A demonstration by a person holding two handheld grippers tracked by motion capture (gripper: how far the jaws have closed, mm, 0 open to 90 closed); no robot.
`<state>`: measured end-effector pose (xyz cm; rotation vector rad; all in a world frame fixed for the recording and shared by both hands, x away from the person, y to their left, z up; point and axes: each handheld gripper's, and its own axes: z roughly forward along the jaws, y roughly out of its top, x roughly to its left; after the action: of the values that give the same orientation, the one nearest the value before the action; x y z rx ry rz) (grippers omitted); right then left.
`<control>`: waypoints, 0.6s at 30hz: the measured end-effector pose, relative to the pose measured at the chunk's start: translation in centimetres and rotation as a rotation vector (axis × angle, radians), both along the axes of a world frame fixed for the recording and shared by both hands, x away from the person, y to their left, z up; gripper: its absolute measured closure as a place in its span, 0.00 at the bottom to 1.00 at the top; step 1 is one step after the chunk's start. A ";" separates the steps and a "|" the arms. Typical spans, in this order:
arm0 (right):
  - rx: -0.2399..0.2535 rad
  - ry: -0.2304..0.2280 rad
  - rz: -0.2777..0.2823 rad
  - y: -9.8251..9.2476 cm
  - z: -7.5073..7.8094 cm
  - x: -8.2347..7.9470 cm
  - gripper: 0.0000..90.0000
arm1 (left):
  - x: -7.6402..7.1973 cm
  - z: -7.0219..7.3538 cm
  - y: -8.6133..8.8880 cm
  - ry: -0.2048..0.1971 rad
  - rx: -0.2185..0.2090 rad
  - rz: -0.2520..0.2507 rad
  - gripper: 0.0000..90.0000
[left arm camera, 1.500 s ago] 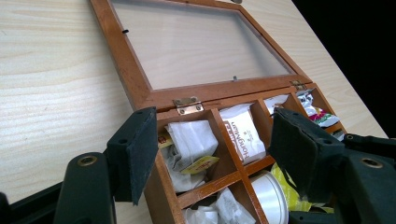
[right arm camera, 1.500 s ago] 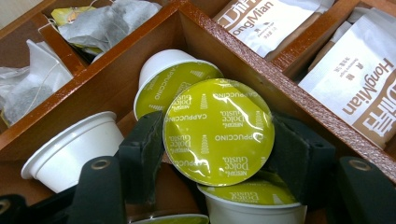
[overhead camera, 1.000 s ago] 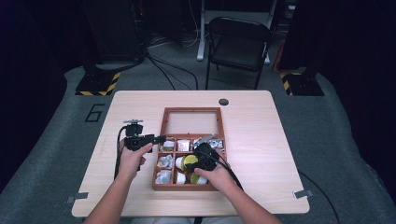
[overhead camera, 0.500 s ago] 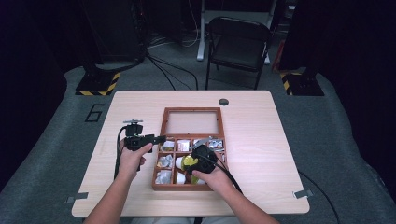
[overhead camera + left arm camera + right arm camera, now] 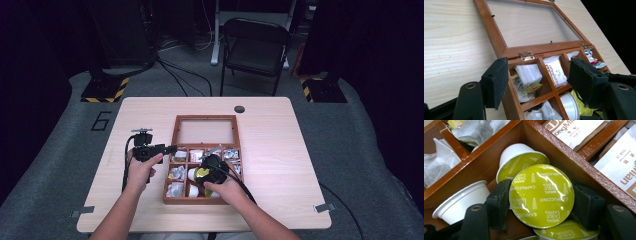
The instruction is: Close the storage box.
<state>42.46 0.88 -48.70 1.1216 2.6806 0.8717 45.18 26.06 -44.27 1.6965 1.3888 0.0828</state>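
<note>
Pale wooden counter (image 5: pixel 280 150), dark room behind it. Right gripper (image 5: pixel 541 202) has its fingers (image 5: pixel 499 202) clamped on a green-lidded coffee capsule (image 5: pixel 541 195), jaws just having closed in on it; the capsule sits low in a middle compartment of the wooden box (image 5: pixel 172 200), touching a second green capsule (image 5: pixel 521 161), with a white one (image 5: pixel 461 202) just beside. Left gripper (image 5: pixel 536 80) hangs at the box's left edge, fingers (image 5: pixel 496 80) spread, nothing between them. Tea bags (image 5: pixel 527 75) fill neighbouring compartments, glass lid (image 5: pixel 529 22) lies flat open.
</note>
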 end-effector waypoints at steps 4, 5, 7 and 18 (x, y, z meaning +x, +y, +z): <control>0.000 0.002 0.001 0.0 0.0 0.0 0.41 | 0.0 -0.1 0.1 0.002 0.001 -0.002 0.36; 0.000 0.003 0.006 0.0 0.0 0.0 0.41 | 0.0 -0.1 0.1 0.003 0.000 -0.002 0.36; 0.000 0.002 0.013 -0.1 0.0 0.1 0.41 | 0.0 -0.1 0.1 0.005 -0.004 0.003 0.36; 0.067 -0.001 0.026 -1.1 1.5 0.2 0.41 | 0.1 0.0 0.2 -0.008 0.001 0.002 0.36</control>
<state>42.68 -0.21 -47.20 1.1015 2.6900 0.9732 45.24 26.23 -44.26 1.6944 1.3844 0.0915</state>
